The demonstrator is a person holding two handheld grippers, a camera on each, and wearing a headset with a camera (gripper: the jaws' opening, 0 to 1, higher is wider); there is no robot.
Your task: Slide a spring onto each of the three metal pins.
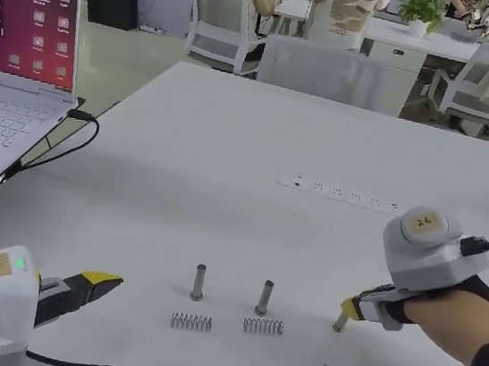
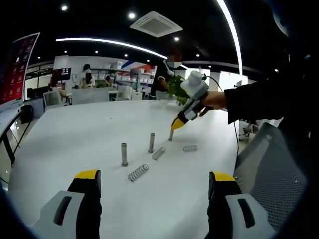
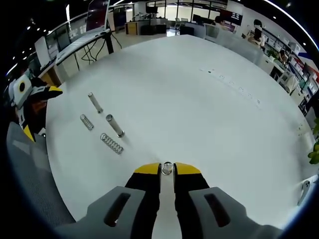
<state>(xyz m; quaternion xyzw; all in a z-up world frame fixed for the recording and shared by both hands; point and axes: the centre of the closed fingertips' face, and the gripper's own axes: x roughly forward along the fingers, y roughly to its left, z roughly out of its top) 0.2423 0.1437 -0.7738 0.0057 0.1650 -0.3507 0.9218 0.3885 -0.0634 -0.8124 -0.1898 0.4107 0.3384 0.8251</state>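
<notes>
White table (image 1: pixel 231 145), one metal pin (image 3: pixel 167 168) pinched between right gripper (image 3: pixel 167 172) jaws

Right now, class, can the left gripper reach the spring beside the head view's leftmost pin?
Probably yes. The left gripper is open, only bare table lies between it and that spring, and the right gripper is off to the side, shut on the third pin.
</notes>
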